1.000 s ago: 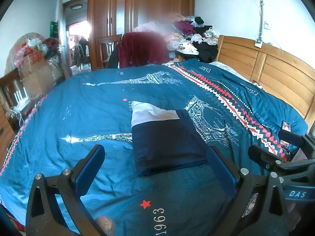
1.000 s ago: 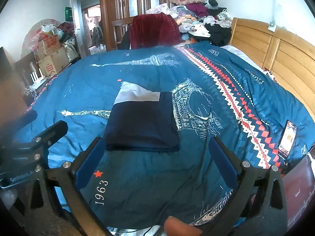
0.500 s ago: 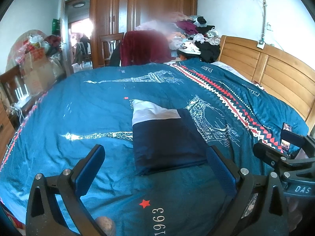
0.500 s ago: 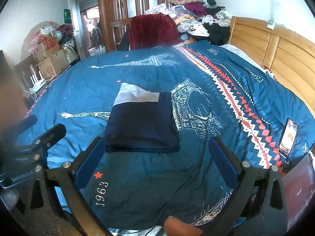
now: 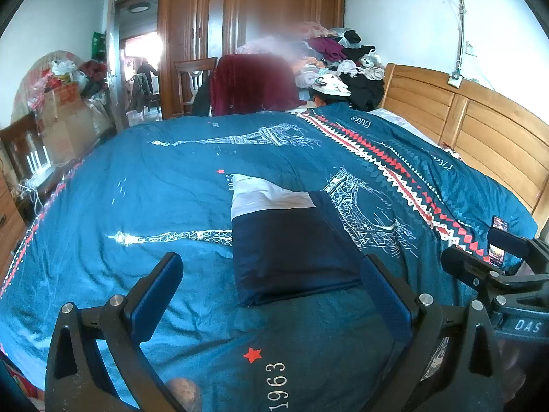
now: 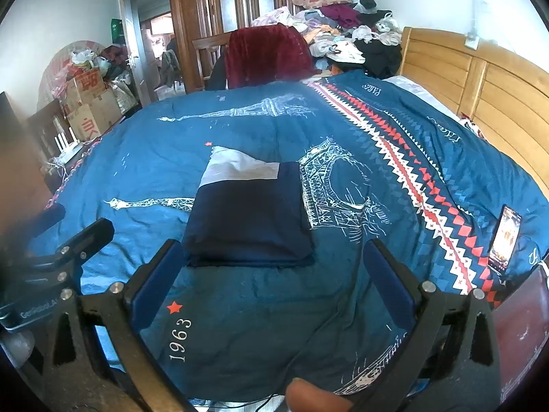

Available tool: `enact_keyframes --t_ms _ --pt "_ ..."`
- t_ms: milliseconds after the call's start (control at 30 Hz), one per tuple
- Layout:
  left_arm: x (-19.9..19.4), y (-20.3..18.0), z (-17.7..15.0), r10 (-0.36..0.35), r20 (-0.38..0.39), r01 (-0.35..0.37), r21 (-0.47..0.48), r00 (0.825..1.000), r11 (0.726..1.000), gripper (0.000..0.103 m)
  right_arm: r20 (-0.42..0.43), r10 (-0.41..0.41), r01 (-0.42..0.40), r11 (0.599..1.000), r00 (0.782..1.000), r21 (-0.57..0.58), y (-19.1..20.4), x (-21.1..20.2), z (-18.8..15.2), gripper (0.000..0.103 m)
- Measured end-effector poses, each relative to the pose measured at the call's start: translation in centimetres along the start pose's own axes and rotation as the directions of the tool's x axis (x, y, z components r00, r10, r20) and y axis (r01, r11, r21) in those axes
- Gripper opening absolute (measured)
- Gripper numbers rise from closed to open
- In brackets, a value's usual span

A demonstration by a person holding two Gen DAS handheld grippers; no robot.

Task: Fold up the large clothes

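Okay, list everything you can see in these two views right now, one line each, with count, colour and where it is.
Folded garment: one, navy with a white panel, middle of the bed.
Bedspread: one, blue with white towers and a red-white zigzag band, covering the bed.
Phone: one, screen lit, right edge of the bedspread.
Headboard: one, light wood, right.
Clothes heap: one, mixed colours, far end.
Chair: one, wooden, dark red cloth draped.
Wardrobe: one, brown, behind.
Boxes: several, cardboard, left.
Left gripper: black, blue pads, jaws open, empty.
Right gripper: same, jaws open, empty.

Navy-and-white folded garment [image 5: 288,240], teal Eiffel-print bedspread [image 5: 154,185]
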State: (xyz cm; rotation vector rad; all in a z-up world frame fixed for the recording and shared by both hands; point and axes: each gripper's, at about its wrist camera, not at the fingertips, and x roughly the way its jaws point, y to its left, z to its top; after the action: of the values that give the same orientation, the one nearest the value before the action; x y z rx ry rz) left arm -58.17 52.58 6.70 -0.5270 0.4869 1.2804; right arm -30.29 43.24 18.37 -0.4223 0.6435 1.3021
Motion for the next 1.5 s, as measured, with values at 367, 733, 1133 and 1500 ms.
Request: enact_keyframes --t_ms 367,733,1133,1500 --pt "0.3 -0.3 0.4 -0.005 -0.009 0.005 0.008 1.0 1.0 0.103 -0.012 0.009 -0.008 1.0 1.0 0.019 -0.6 0.4 0.0 0.103" --pt "0.8 -0.6 0.4 -0.007 -0.017 0.007 0.013 1.0 1.0 0.103 -0.016 0.02 -0.02 0.999 1.0 0.03 -0.8 0.6 0.2 0.103" --pt "0.8 -0.6 0.4 -0.013 -0.011 0.014 0.02 1.0 1.0 0.103 -0.017 0.02 -0.02 0.999 1.0 0.027 -1.0 0.7 0.3 0.103" --pt "0.7 -0.7 0.3 -0.015 -0.013 0.015 0.019 1.0 1.0 0.103 -0.015 0.014 -0.013 1.0 1.0 0.027 -1.1 0.7 0.3 0.103"
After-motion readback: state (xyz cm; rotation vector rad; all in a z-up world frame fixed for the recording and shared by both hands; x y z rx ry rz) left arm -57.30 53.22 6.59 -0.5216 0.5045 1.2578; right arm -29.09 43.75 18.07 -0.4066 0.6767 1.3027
